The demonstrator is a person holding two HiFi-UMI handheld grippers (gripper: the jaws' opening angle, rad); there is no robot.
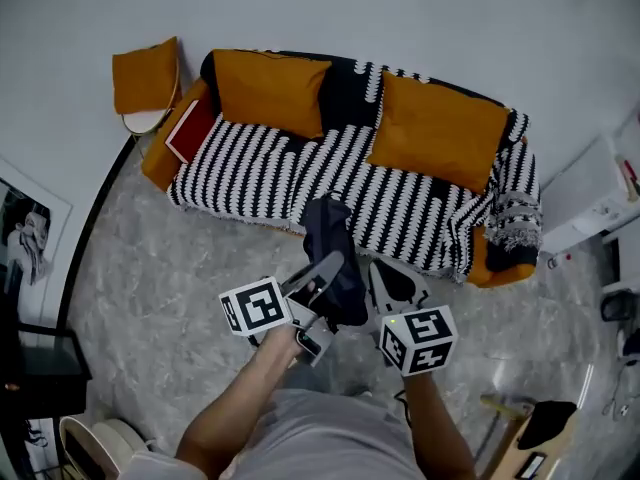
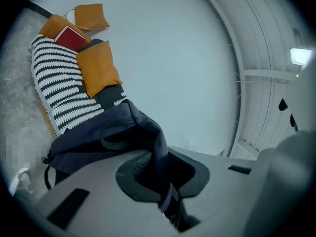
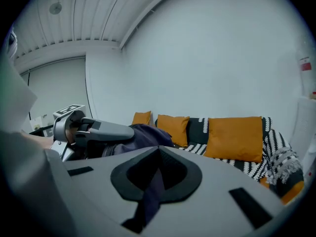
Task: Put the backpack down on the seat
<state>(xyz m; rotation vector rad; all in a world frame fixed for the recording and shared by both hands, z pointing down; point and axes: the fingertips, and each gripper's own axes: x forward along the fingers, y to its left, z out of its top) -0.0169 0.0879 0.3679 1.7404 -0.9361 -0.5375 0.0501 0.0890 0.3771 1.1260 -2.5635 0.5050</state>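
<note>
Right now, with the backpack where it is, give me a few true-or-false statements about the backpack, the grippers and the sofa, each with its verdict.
1. The left gripper and the right gripper are each shut on the backpack. True.
2. The backpack lies on the seat of the sofa. False: it hangs from the two grippers in front of the sofa, above the floor.
3. A red book lies at one end of the sofa. True.
4. The sofa's cover is plain grey. False: it is striped black and white, with orange cushions against the back.
</note>
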